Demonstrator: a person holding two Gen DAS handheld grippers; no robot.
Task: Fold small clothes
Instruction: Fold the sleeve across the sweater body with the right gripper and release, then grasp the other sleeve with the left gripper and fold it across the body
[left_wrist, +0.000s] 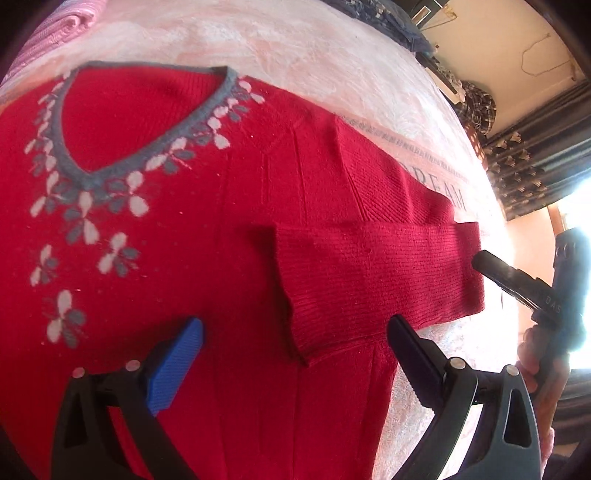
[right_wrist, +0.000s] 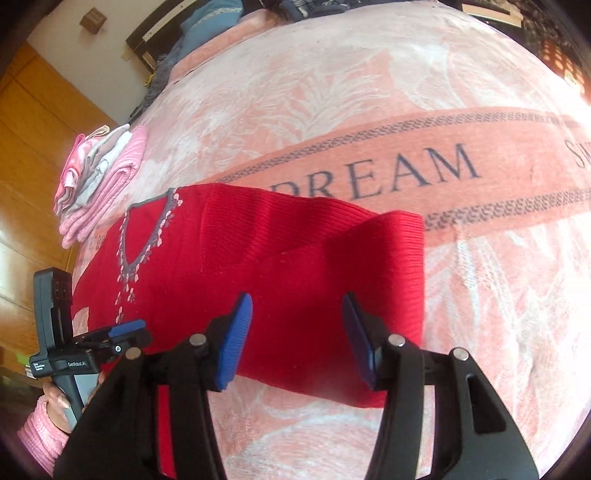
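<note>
Sweater (left_wrist: 221, 221) looks soft, limp; grasp its folded sleeve (left_wrist: 369, 269) edge. Both hand-held grippers (left_wrist: 295, 343) (right_wrist: 297, 332) gape wide, empty.

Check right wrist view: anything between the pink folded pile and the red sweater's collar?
Nothing; only bare pink blanket separates the folded pink clothes pile from the red knit sweater, right wrist view.

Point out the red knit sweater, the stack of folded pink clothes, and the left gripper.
red knit sweater (left_wrist: 236, 177): left wrist view, chest.
stack of folded pink clothes (right_wrist: 99, 181): right wrist view, side.
left gripper (left_wrist: 295, 354): left wrist view, between fingertips.
</note>
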